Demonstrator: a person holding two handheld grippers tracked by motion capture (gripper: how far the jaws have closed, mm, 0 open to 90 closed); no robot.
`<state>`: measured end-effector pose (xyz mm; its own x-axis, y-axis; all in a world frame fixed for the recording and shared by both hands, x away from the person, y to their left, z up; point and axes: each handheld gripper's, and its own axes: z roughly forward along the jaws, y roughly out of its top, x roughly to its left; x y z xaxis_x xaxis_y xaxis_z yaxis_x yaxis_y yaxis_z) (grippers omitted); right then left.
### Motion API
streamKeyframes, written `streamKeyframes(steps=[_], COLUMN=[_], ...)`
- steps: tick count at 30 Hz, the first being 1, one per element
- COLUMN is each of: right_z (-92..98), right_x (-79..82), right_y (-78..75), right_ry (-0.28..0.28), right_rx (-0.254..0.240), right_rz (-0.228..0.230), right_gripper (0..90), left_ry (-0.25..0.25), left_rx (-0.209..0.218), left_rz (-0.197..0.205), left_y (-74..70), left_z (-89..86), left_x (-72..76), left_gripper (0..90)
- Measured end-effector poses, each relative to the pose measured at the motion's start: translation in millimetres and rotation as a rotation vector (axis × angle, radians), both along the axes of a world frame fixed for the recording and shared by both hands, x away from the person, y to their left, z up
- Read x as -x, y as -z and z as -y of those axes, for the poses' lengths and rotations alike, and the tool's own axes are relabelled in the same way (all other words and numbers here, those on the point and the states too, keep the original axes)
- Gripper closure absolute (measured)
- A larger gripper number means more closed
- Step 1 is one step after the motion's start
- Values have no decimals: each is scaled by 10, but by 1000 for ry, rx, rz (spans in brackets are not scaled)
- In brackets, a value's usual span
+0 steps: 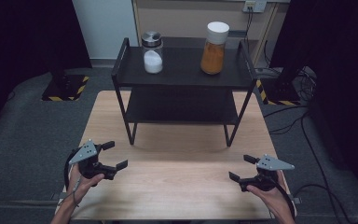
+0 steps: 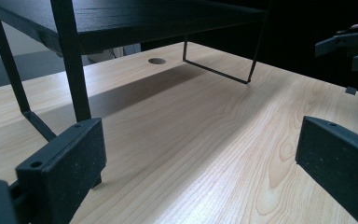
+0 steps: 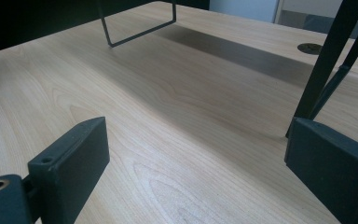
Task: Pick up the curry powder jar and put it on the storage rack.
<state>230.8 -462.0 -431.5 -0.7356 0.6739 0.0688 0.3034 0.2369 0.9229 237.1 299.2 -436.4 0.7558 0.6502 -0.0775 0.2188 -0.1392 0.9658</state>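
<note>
- On the pale wood-grain desk (image 1: pixel 177 186), you hold your two black two-jaw tools low over its near edge, one at each front corner, well apart from each other.
- Your left tool (image 1: pixel 112 155) sits at the near left, its grey three-cornered plate on top; its jaws stand wide apart and point toward the middle of the desk, with nothing between them.
- Your right tool (image 1: pixel 241 168) sits at the near right, also under a grey plate; its jaws are spread wide too, gripping nothing, and they face inward toward the left tool.
- From the left gripper view, bare wood lies between your jaws and the right tool (image 2: pixel 349 49) shows far off at the upper right.
- Between the two tools and farther back stands a black metal two-tier shelf rack (image 1: pixel 182 74), its thin legs planted on the desk; the nearest leg (image 2: pixel 72 70) rises just beyond your left tool's jaw.
- On the rack's top tier stands a clear glass jar with a silver lid, part-filled with white powder (image 1: pixel 152 53), toward the left.
- Toward the right of the same tier stands a taller clear jar with a white lid, holding orange-brown powder (image 1: pixel 214 46), well apart from the first.
- Both jars are upright, far from either tool.
</note>
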Motion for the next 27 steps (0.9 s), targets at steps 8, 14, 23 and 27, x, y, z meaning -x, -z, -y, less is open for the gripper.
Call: streamKeyframes(steps=[8, 14, 23, 27], right_z=[16, 33, 19, 23], right_x=[2, 3, -7, -1], right_y=[9, 22, 19, 16], right_ry=[3, 4, -5, -2], right_rx=[-11, -27, -17, -19], right_rz=[-2, -2, -6, -6], right_gripper=[69, 69, 70, 71], left_ry=[1, 1, 2, 1], left_rx=[-1, -2, -4, -3], left_rz=[1, 2, 1, 2], left_y=[-1, -1, -3, -2], left_z=[-1, -2, -5, -5], left_x=[1, 3, 0, 2], left_gripper=[7, 7, 8, 7])
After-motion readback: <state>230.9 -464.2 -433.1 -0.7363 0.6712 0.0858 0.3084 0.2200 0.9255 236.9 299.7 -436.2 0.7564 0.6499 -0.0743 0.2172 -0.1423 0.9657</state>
